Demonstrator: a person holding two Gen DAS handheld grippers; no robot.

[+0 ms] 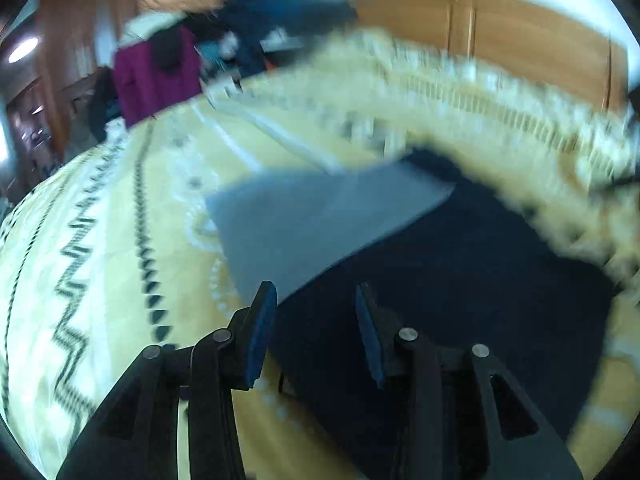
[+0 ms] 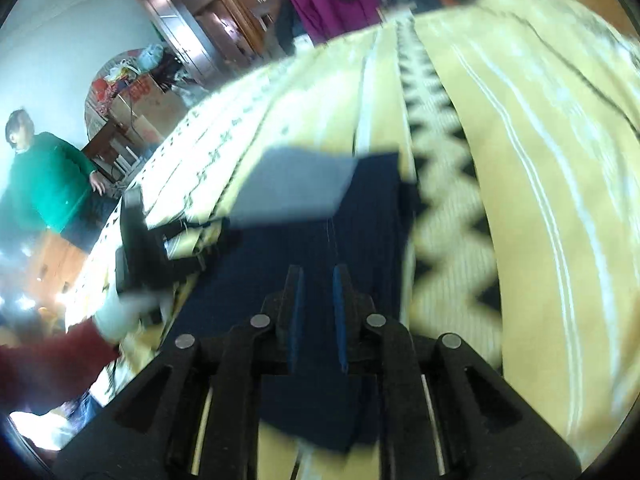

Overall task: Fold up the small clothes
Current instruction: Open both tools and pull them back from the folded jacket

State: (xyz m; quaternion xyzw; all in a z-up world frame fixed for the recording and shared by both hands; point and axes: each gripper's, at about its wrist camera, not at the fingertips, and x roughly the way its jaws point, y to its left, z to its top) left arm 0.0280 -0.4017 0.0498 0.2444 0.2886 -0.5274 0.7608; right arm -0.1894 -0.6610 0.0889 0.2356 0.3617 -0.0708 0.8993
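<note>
1. A bed covered by a yellow bedspread with white stripes and black zigzag bands fills most of both views.
2. A pale wall rises on the left of the right wrist view.
3. Brown wooden cabinets stand against it, lit from inside.
4. A magenta garment hangs beyond the far end of the bed.
5. A cluttered small table sits near the wall.
6. A person in a green sweater stands beside the bed.
7. Light wooden wardrobe doors run along the back in the left wrist view.
8. A round ceiling light glows at that view's left.
</note>
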